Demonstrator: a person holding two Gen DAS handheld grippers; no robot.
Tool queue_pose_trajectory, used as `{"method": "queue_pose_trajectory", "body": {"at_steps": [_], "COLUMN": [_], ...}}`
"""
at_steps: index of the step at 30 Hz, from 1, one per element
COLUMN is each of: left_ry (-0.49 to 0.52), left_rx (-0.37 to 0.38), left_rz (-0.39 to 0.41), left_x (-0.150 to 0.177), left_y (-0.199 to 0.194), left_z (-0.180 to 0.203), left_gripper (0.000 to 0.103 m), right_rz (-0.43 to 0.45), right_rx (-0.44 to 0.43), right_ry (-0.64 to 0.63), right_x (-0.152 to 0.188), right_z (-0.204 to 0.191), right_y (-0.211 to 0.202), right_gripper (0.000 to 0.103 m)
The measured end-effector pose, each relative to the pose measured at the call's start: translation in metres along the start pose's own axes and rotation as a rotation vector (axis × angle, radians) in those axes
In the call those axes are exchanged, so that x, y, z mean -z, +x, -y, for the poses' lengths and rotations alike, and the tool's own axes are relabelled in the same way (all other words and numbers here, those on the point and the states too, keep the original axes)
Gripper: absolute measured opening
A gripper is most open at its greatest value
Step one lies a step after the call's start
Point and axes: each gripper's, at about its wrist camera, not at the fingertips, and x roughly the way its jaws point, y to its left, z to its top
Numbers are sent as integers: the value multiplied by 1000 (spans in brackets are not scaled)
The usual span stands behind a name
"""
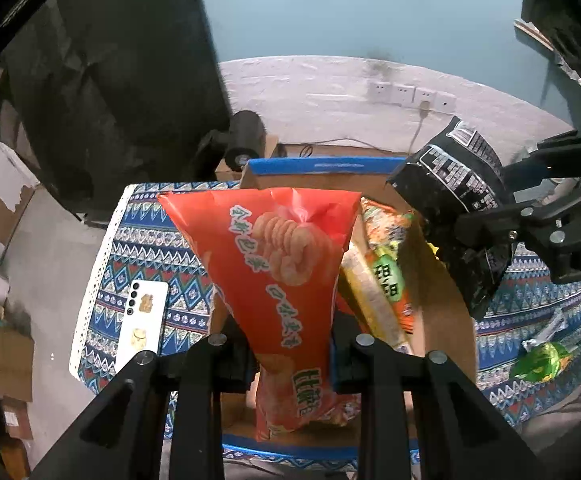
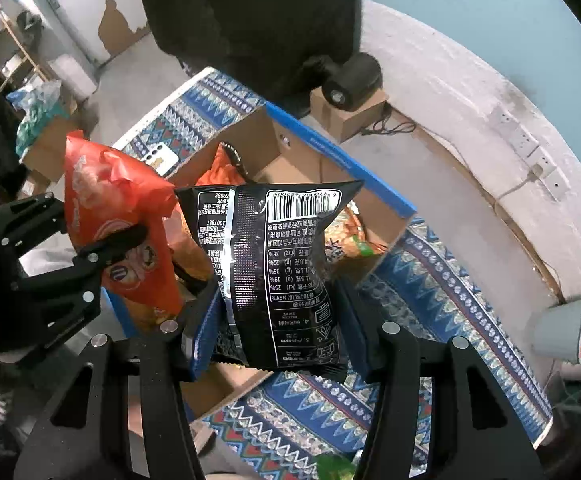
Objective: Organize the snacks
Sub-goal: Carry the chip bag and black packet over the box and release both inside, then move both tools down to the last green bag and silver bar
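Two clamped snack bags (image 1: 286, 264) crowded above the box's blue rim (image 1: 322, 165).

1. The left gripper (image 1: 294, 364) points steeply down, its fingers (image 1: 234, 364) pinched tight on the lower part of a red snack bag (image 1: 286, 264).
2. The right gripper (image 2: 280, 332) also points steeply down, its blue-padded fingers (image 2: 204, 340) clamping a black snack bag (image 2: 278, 264) from both sides.
3. The two grippers hang near each other, side by side, each with its bag standing up above the fingers.
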Motion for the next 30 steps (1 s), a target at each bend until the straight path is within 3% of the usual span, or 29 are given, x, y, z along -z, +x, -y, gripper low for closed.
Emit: {"method": "queue_pose_trajectory", "body": {"at_steps": [3, 5, 8, 18, 30], "left_ry": [-17, -22, -18, 15, 113], "left_rx": [3, 8, -15, 55, 157], "left_rz": [-22, -26, 1, 25, 0], "left_x": [1, 1, -1, -9, -8], "left_y": [8, 10, 6, -10, -20], "left_z": [-6, -6, -4, 25, 91], "left_gripper": [38, 60, 75, 80, 80], "right_rz": [-4, -3, 7, 10, -33], "right_rx": [-16, -18, -9, 17, 82], "right_ry": [-4, -3, 14, 49, 51], "right_x": [-3, -6, -5, 14, 76], "right_z": [0, 1, 6, 34, 79], "right_y": [5, 5, 3, -15, -33], "right_gripper": [55, 62, 67, 67, 67]}}
